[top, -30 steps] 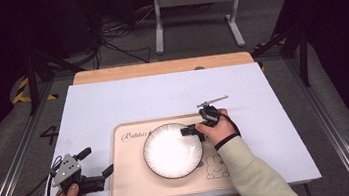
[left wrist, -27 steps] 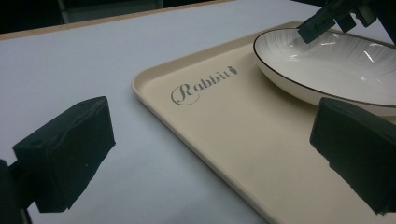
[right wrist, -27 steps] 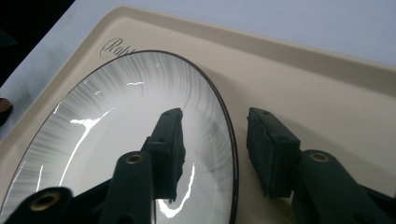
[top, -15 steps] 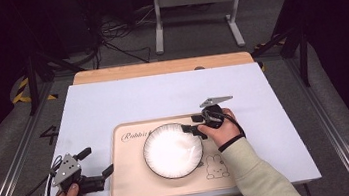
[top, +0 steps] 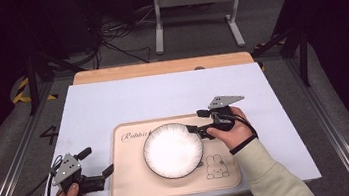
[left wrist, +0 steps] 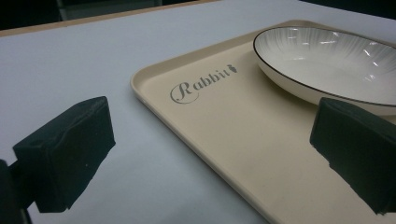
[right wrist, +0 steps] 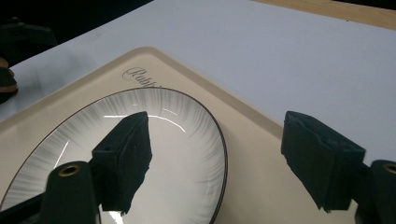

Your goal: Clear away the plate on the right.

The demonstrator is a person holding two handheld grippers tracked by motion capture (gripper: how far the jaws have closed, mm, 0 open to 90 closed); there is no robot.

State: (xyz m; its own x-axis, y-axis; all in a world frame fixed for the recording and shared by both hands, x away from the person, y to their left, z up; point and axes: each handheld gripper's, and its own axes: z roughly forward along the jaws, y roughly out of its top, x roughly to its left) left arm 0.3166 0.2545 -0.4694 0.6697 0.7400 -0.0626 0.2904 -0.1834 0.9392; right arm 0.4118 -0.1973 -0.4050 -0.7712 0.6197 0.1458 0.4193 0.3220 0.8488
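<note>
A white plate (top: 173,150) with a thin dark rim lies on a beige tray (top: 132,183) lettered "Rabbit". My right gripper (top: 196,120) hovers just off the plate's upper right rim. Its jaws have just been opening and now stand open with nothing between them. In the right gripper view, that gripper (right wrist: 224,149) spans the plate (right wrist: 182,140) edge and the tray (right wrist: 254,158) from above. My left gripper (top: 95,161) rests open at the tray's left edge. In the left gripper view, the left gripper (left wrist: 212,135) faces the tray (left wrist: 243,140), with the plate (left wrist: 327,60) beyond it.
The tray sits near the front of a white table cover (top: 162,97), whose far wooden edge (top: 159,68) borders a dark floor with cables and a metal stand (top: 196,4). A small rabbit drawing (top: 214,166) marks the tray's right part.
The right gripper has let go of the plate's rim, opened, and risen up and to the right. The plate stays on the tray. The left gripper has not moved.
</note>
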